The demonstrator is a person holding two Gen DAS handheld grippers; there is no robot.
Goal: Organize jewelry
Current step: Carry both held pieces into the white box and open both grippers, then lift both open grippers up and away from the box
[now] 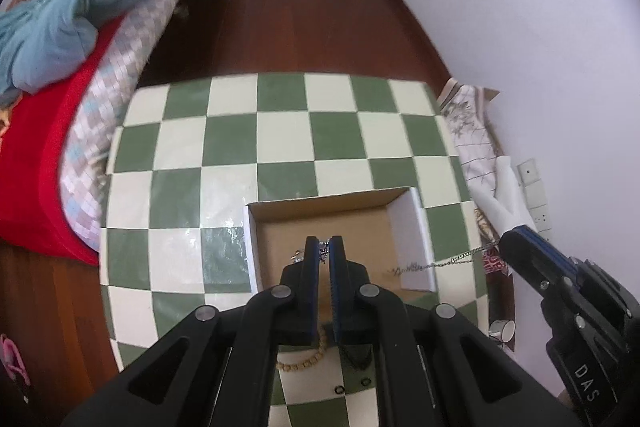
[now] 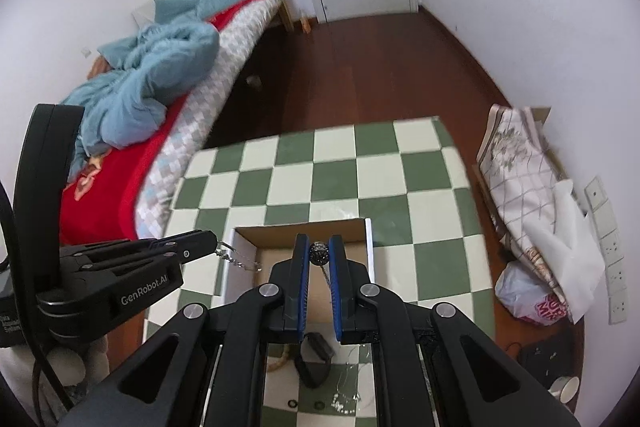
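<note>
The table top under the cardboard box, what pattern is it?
The table top is a green and cream checkerboard, clearest in the left wrist view.

Above the cardboard box [image 1: 324, 247] on the checkered counter [image 1: 280, 131]: left gripper [image 1: 325, 243] clamped on one end of a silver chain [image 1: 440, 263]. Right of the box: right gripper [image 1: 505, 242] pinching the other end. Nearer than the box: bead bracelet [image 1: 304, 361], two small black rings [image 1: 352, 385].

Green-and-cream checkerboard on the counter [image 1: 280, 131]. Plain brown cardboard inside the box [image 1: 328, 227], white along its walls. Silver on the chain [image 1: 452, 261]. Pale tan beads on the bracelet [image 1: 304, 361]. Black grippers with blue-lined jaws. Red sheet and pale checked cover on the bed [image 2: 120, 203], teal-blue blanket [image 2: 160, 75] heaped above. Dark reddish-brown floor [image 1: 304, 23].
</note>
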